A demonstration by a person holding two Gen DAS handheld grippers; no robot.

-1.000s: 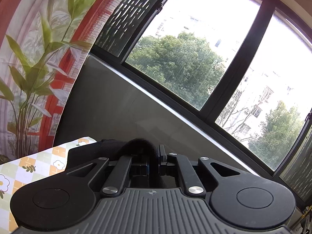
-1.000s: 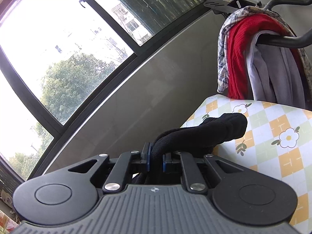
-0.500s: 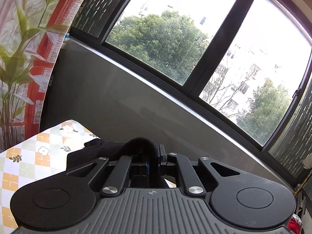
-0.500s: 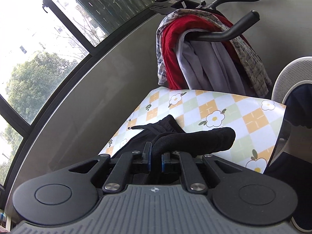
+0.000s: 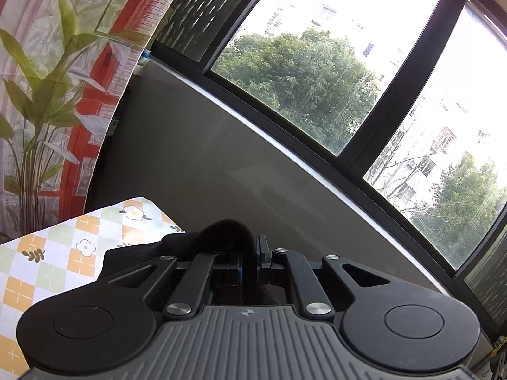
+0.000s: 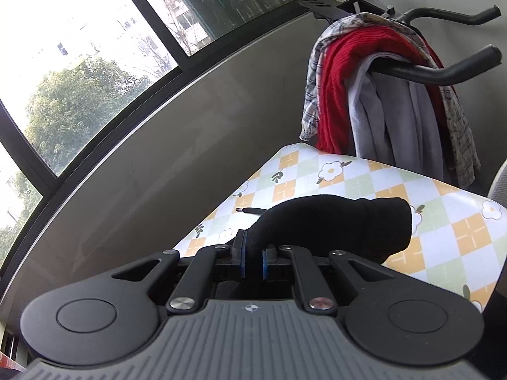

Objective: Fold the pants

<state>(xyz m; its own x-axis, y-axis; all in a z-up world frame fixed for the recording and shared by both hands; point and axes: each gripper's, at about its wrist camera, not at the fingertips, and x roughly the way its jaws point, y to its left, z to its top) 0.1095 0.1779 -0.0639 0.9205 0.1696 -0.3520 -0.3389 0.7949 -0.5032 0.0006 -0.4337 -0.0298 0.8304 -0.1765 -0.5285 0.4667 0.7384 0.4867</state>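
Item: black pants, raised over tabletop w/ floral check cloth. Left gripper jaws clenched on one fabric bunch; right gripper likewise. Risk: thick folds slipping out → uneven crease, or far end dragging off tabletop edge.

A: Left gripper — pose?
B: Angled slightly down. Jaws pinched nearly together, blue pads almost meeting, black pants cloth bunched between and above them.

A: Right gripper?
B: Tipped down more steeply. Jaws nearly closed, clamped on a thick roll of the same black cloth that sticks out to the far right past the fingertips.
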